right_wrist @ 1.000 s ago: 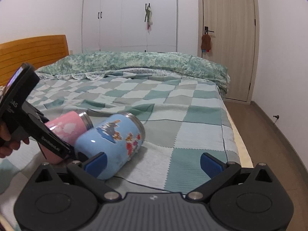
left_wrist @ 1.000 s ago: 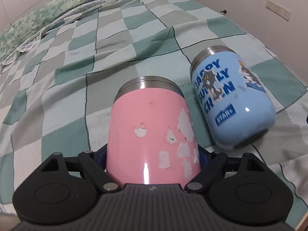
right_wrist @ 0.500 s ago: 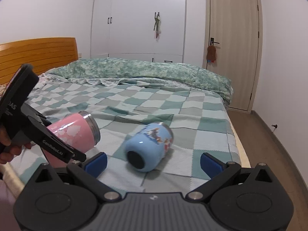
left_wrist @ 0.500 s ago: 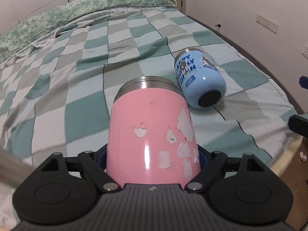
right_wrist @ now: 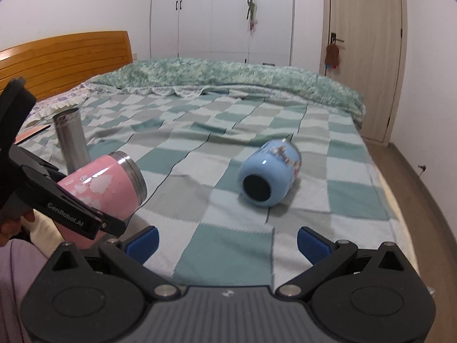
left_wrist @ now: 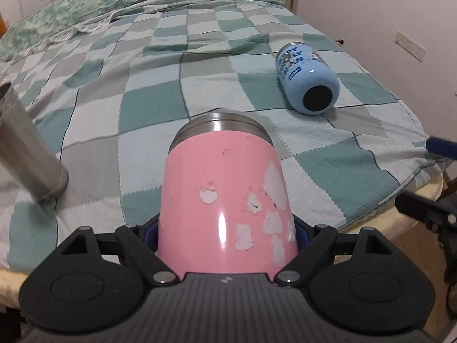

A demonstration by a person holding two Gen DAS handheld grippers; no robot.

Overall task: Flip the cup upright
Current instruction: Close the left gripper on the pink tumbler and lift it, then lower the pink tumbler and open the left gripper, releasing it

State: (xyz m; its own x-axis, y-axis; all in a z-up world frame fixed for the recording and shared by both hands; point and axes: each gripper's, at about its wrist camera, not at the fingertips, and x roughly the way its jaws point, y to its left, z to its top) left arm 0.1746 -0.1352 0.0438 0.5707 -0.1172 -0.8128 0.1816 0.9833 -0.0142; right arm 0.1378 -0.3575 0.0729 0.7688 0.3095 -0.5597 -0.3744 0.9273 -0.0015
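Note:
My left gripper (left_wrist: 227, 233) is shut on a pink cup (left_wrist: 225, 200) with chipped paint and a steel rim. It holds the cup above the bed, rim pointing away and tilted. The pink cup (right_wrist: 105, 185) also shows at the left of the right wrist view, held in the left gripper (right_wrist: 77, 217). A blue cartoon cup (left_wrist: 307, 81) lies on its side on the checked blanket; in the right wrist view the blue cup (right_wrist: 270, 177) shows its dark base. My right gripper (right_wrist: 227, 241) is open and empty, near the bed's front edge.
A steel flask (right_wrist: 71, 140) stands upright on the blanket at the left; it also shows in the left wrist view (left_wrist: 25, 145). A green duvet (right_wrist: 228, 80) is bunched at the far side. A wooden headboard (right_wrist: 62, 57) is left, a door (right_wrist: 368, 57) right.
Both grippers have pulled back from the bed. The pink cup has risen with the left gripper, and the blue cup now lies farther off. The steel flask has come into view.

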